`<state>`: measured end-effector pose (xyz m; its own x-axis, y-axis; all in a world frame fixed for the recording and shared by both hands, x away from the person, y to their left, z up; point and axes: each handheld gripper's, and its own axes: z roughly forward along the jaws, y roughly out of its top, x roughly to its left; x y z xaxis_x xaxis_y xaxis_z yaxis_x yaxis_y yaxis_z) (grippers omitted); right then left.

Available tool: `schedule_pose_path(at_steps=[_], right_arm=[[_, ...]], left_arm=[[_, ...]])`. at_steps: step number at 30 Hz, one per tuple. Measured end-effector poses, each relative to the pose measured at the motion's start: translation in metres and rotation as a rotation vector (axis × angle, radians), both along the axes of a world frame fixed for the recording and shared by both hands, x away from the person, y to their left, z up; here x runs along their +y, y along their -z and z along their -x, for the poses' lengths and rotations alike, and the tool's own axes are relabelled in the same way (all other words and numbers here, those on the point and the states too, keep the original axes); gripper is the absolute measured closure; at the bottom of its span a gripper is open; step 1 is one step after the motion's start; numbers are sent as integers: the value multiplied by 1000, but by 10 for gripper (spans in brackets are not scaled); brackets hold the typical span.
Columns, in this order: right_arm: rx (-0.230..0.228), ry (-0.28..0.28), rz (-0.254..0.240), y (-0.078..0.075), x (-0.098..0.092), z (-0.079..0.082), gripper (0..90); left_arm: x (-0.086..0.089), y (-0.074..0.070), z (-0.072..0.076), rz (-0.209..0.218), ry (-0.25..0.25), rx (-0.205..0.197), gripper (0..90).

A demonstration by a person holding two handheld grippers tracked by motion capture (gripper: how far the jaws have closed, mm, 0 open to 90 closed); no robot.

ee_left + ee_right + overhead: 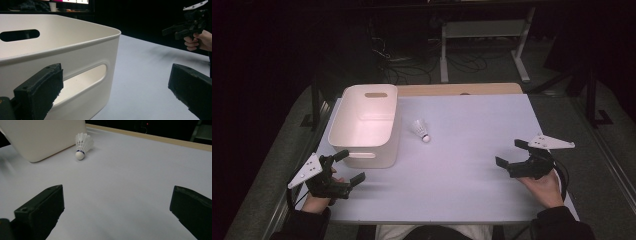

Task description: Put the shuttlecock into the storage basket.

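From the high view, my worktop (472, 165) is a smooth, matte, pale sheet with a strip of light wood showing along its far edge. A white plastic bin (365, 125), rectangular with rounded corners and a slot handle cut in each short wall, sits on the left half. Just to its right lies the shuttlecock (421, 130), a white feather skirt flaring from a small round cork; it lies on its side, long axis slanting, cork toward me and to the right, skirt toward the bin. My left tongs (350, 167) hover at the bin's near corner, jaws spread wide with nothing in them; my right tongs (511, 153) hover over the right side of the worktop, well apart from the shuttlecock, also gaping and empty. In the left gripper view, the bin's glossy wall (82, 57) and its handle slot are close ahead of my blocky, rough black jaws, and my right hand (198, 41) with its tongs shows farther off. In the right gripper view, the shuttlecock (82, 143) rests just beside the bin's corner (42, 137), cork nearest me, with a dark band above the cork; any lettering on it is too small to read.
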<state>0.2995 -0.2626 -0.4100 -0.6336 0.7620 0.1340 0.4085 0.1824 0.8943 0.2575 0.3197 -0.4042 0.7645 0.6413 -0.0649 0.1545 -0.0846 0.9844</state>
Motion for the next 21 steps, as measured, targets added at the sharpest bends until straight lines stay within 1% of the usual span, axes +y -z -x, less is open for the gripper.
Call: schedule_pose_path(at_steps=[7, 12, 21], right_arm=[[-3, -4, 3, 0, 1, 1, 0], [-3, -23, -4, -1, 2, 2, 0], [-6, -17, -4, -1, 1, 4, 0]], left_arm=[[0, 0, 1, 1, 3, -3, 0], [1, 0, 1, -2, 2, -2, 0], [1, -1, 2, -4, 2, -3, 0]])
